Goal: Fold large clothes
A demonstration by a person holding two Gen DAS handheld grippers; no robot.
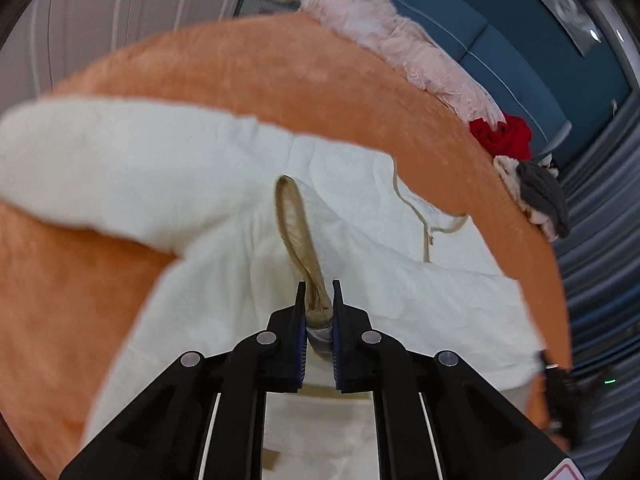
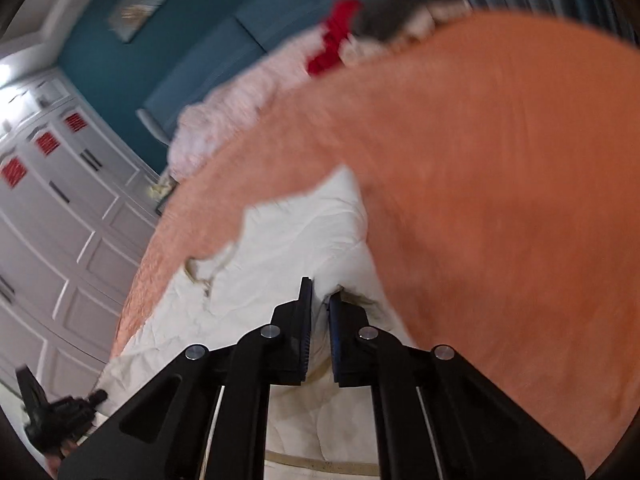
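Garment (image 1: 360,240) on bedspread (image 1: 260,68), clothes pile (image 1: 500,136) behind it

No legible txt, labels or nos. anywhere

An orange bedspread (image 2: 500,184) is covering the bed. A teal wall (image 2: 192,36) is running behind it, a framed picture (image 2: 140,4) hanging there. White panelled cupboards (image 2: 60,216) with red inserts are standing beside it. Grey-blue curtains (image 1: 600,248) are hanging on the opposite side.
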